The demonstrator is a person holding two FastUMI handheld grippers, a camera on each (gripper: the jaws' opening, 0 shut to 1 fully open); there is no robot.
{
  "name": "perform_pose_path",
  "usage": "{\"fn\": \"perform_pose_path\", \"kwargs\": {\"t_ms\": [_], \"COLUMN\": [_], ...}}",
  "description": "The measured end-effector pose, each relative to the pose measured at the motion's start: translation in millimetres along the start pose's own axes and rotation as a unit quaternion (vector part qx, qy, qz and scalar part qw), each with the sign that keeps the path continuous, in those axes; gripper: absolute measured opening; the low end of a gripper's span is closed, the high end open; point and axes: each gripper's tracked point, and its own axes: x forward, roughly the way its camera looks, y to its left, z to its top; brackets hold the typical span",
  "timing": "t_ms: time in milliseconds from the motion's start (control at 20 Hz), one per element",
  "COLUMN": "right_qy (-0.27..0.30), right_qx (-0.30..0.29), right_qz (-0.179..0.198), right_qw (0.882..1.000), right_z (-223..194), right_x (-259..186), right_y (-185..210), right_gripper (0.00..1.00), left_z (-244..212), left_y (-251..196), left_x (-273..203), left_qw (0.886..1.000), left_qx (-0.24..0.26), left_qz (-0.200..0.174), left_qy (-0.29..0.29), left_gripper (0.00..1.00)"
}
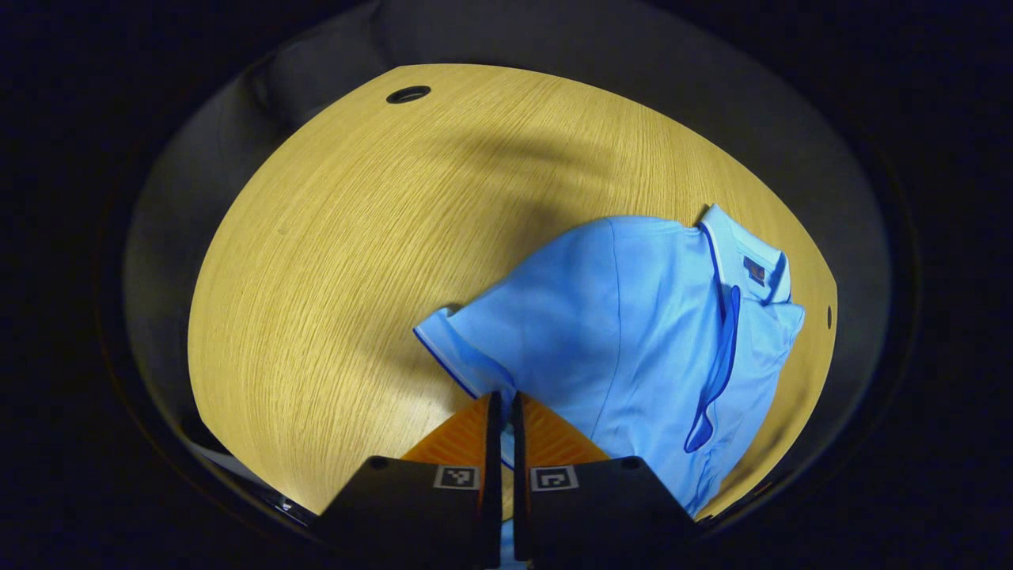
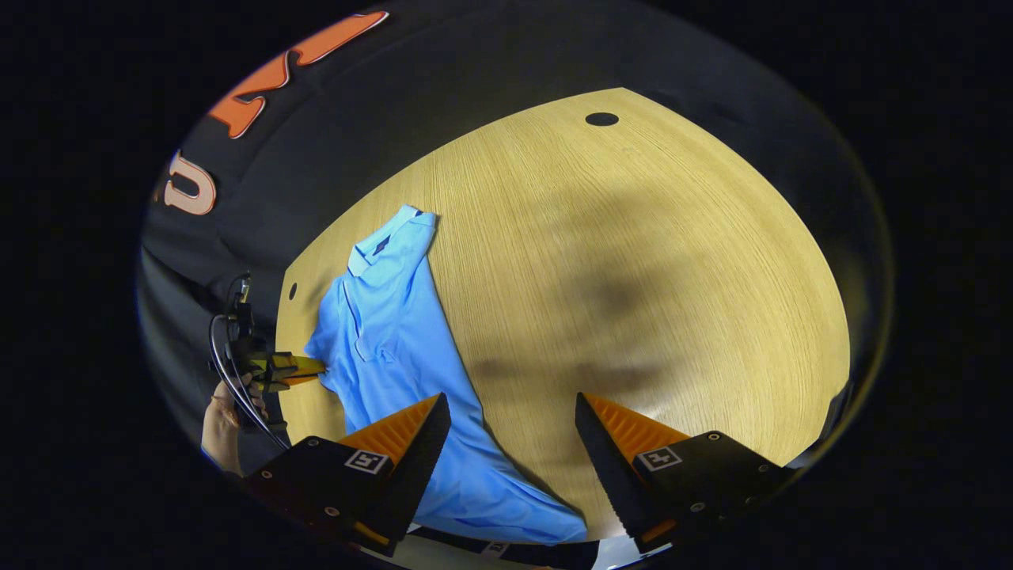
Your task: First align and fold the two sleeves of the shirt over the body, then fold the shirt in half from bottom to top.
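Left gripper pinching shirt sleeve, right gripper spread above table.
Left gripper view: left gripper (image 1: 503,405) fingers pressed together on the sleeve edge of the blue shirt (image 1: 633,332), which lies on the wooden table (image 1: 332,261), collar far right. Right gripper view: right gripper (image 2: 510,412) fingers wide apart, nothing between; shirt (image 2: 396,340) at table's left side, left gripper (image 2: 305,368) touching its edge, a hand (image 2: 221,423) holding it.

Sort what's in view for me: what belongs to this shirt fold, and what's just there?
Part of the job:
- shirt, lying on the table
- left gripper, shut on a sleeve
- right gripper, open above the shirt's edge

Just there:
- table
- cable holes in the tabletop
- booth wall
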Motion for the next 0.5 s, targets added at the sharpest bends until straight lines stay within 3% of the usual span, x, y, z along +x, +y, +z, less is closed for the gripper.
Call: {"fn": "perform_pose_path", "kwargs": {"t_ms": [50,200,500], "right_qy": [-0.002,-0.011,-0.008], "right_qx": [-0.003,-0.006,-0.018], "right_qz": [-0.002,0.0,0.003], "right_qw": [1.0,1.0,1.0], "right_z": [0,0,-6], "right_x": [-1,-5,-7], "right_y": [0,3,5], "right_gripper": [0.98,0.99,0.98], "left_z": [6,35,98], "left_y": [-4,-10,-84], "left_x": [1,-22,-88], "left_qw": [1.0,0.998,0.987], "left_qx": [-0.005,-0.007,0.071], "left_qz": [-0.019,-0.047,-0.104], "left_qy": [-0.006,-0.046,-0.098], "left_gripper": [0.04,0.04,0.04]}}
